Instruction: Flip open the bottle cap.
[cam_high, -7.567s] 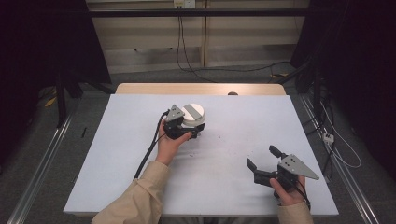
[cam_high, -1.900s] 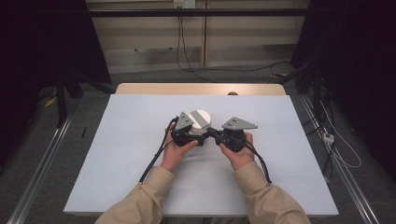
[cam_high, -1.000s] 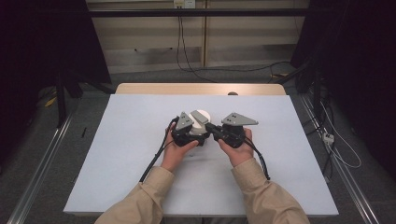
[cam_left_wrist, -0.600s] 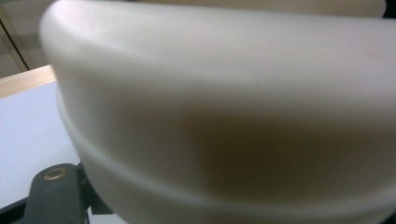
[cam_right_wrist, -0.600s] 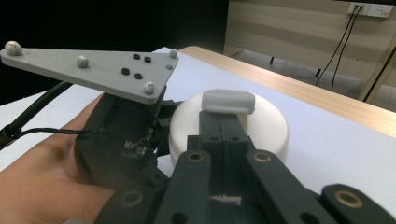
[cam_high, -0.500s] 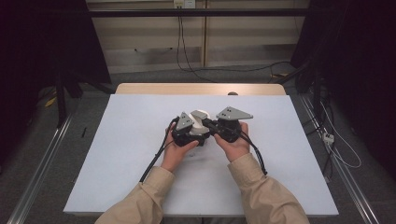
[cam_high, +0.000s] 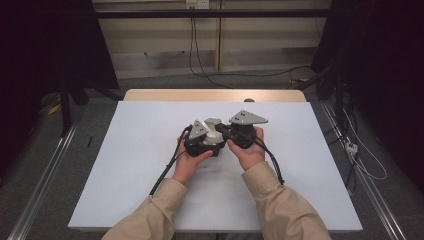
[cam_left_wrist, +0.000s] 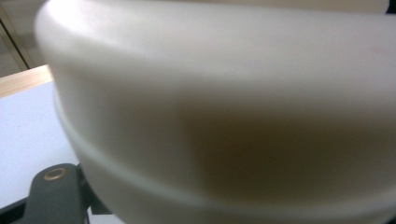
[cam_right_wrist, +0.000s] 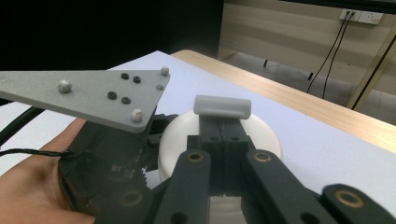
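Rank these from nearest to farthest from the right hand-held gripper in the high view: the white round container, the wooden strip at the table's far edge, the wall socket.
1. White round container: directly at the right hand-held gripper, table centre.
2. Wooden strip: beyond it, along the table's far edge.
3. Wall socket: farthest, high on the back wall.

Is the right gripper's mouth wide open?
No, in the right gripper view the right gripper has its jaws pressed together under the small grey handle on the white lid.
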